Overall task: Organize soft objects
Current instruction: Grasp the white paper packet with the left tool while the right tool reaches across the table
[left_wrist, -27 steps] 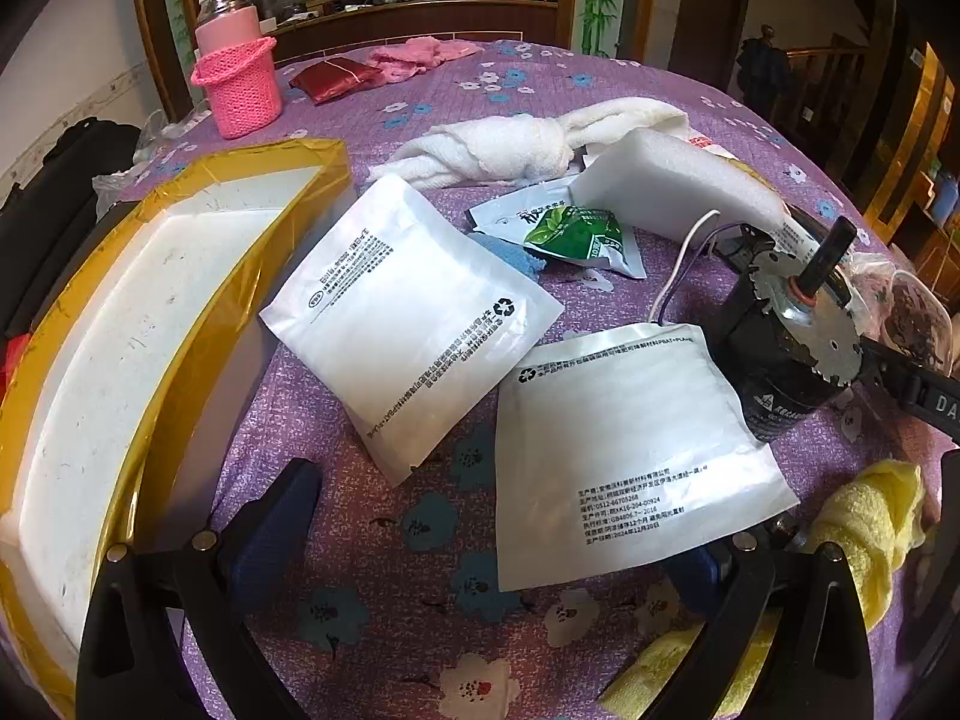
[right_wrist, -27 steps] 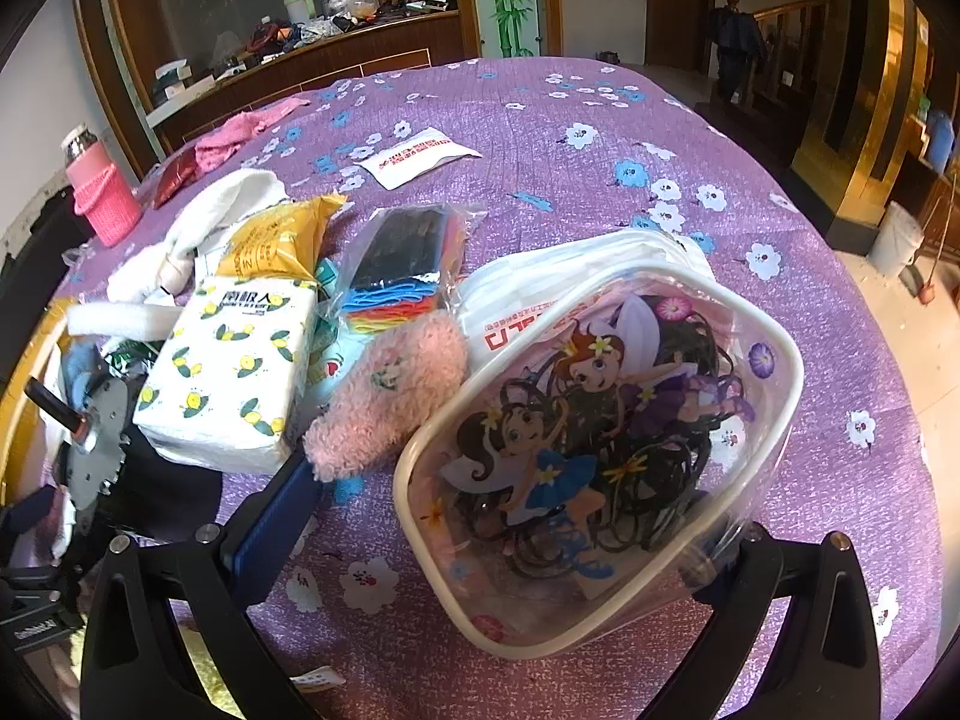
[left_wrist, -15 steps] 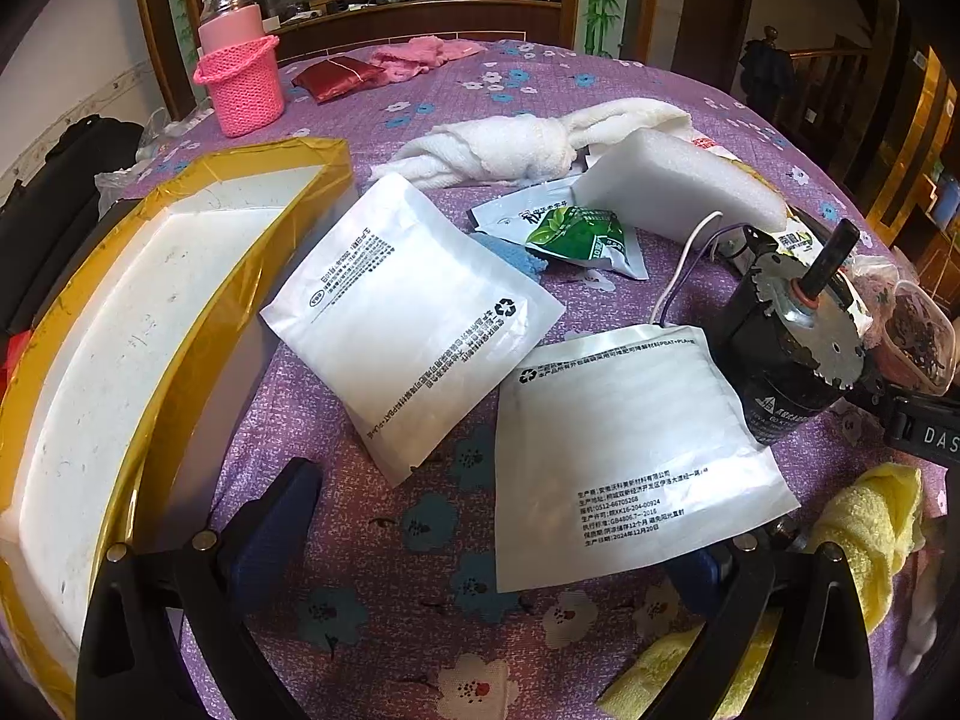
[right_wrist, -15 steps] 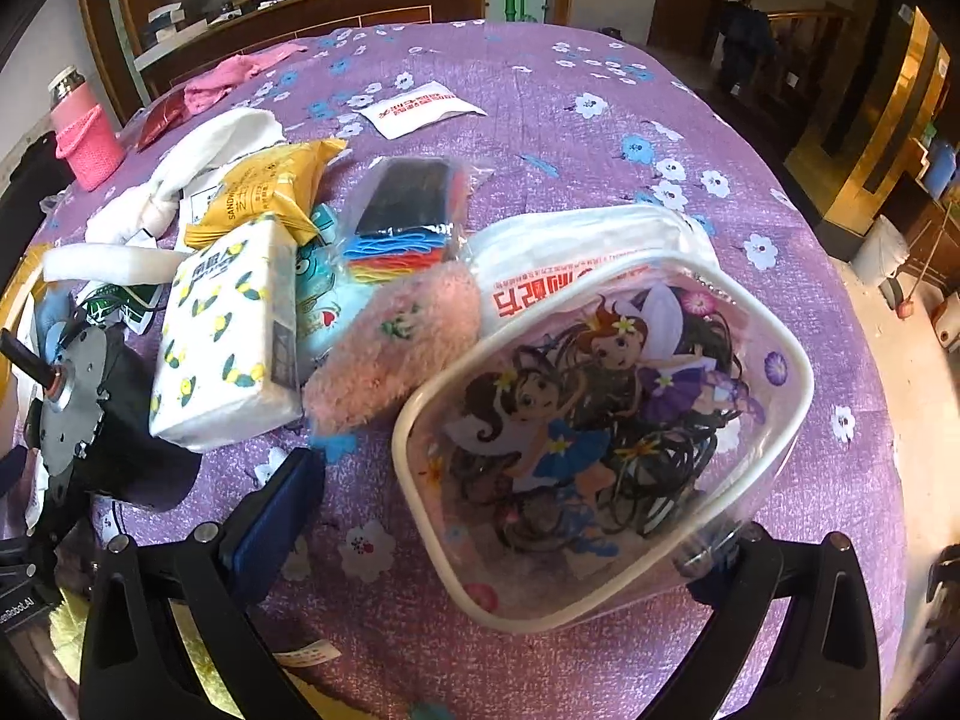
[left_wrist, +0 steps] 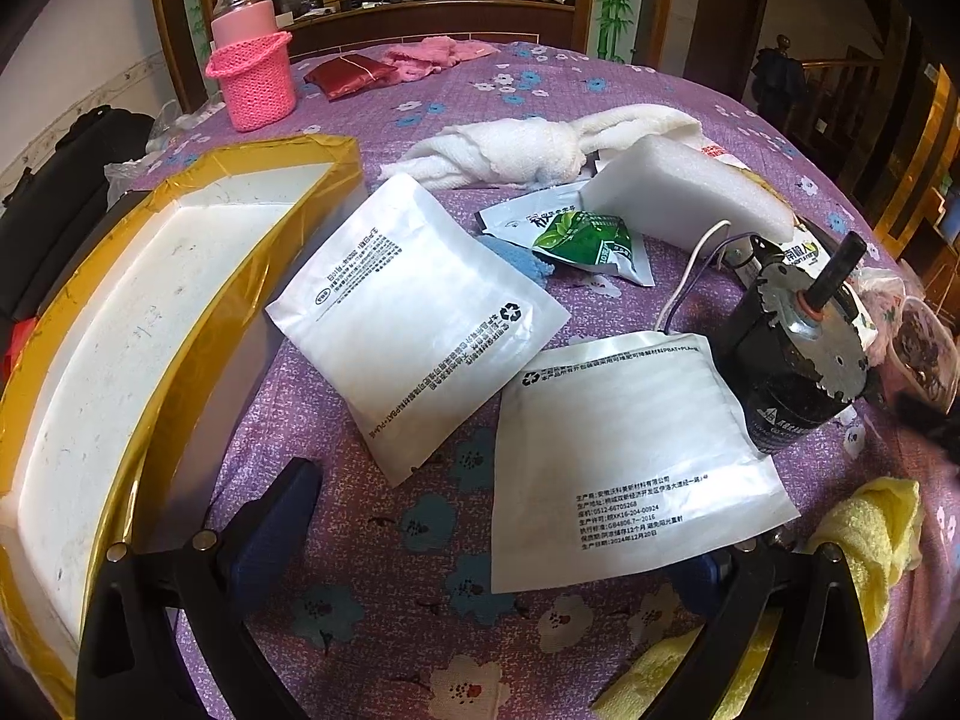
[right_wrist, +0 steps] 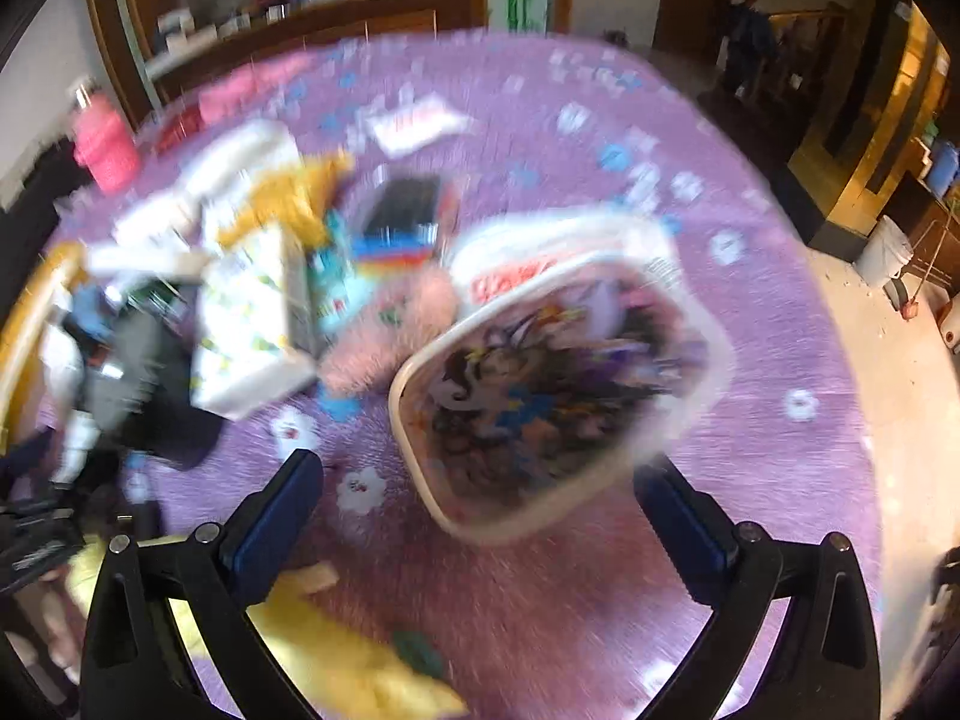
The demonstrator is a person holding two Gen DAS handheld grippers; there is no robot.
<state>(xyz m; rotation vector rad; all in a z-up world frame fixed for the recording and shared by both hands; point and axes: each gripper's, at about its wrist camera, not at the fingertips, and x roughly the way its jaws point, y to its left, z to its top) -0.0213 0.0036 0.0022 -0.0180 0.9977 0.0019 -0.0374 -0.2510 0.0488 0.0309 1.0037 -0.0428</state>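
In the left wrist view my left gripper (left_wrist: 498, 540) hangs open over the purple flowered cloth. Two white padded pouches (left_wrist: 414, 324) (left_wrist: 624, 456) lie flat just ahead; the nearer one's corner covers my right fingertip. Beyond them lie a knotted white towel (left_wrist: 528, 147) and a white foam block (left_wrist: 678, 192). A yellow cloth (left_wrist: 870, 534) sits at the lower right. The right wrist view is blurred. My right gripper (right_wrist: 477, 480) is open, and the near edge of a clear cartoon pouch (right_wrist: 558, 384) reaches between its fingers without touching the pads. A pink fluffy thing (right_wrist: 390, 336) lies left of it.
A white foam box with yellow tape (left_wrist: 180, 276) fills the left side. A black motor with wires (left_wrist: 792, 360) stands at the right. A green packet (left_wrist: 585, 237), a pink bottle in a knitted holder (left_wrist: 252, 72) and a tissue pack (right_wrist: 252, 324) lie around.
My right gripper has drawn back from the cartoon pouch, which now looks smaller and farther off, and its view has blurred. The left gripper has hardly shifted.
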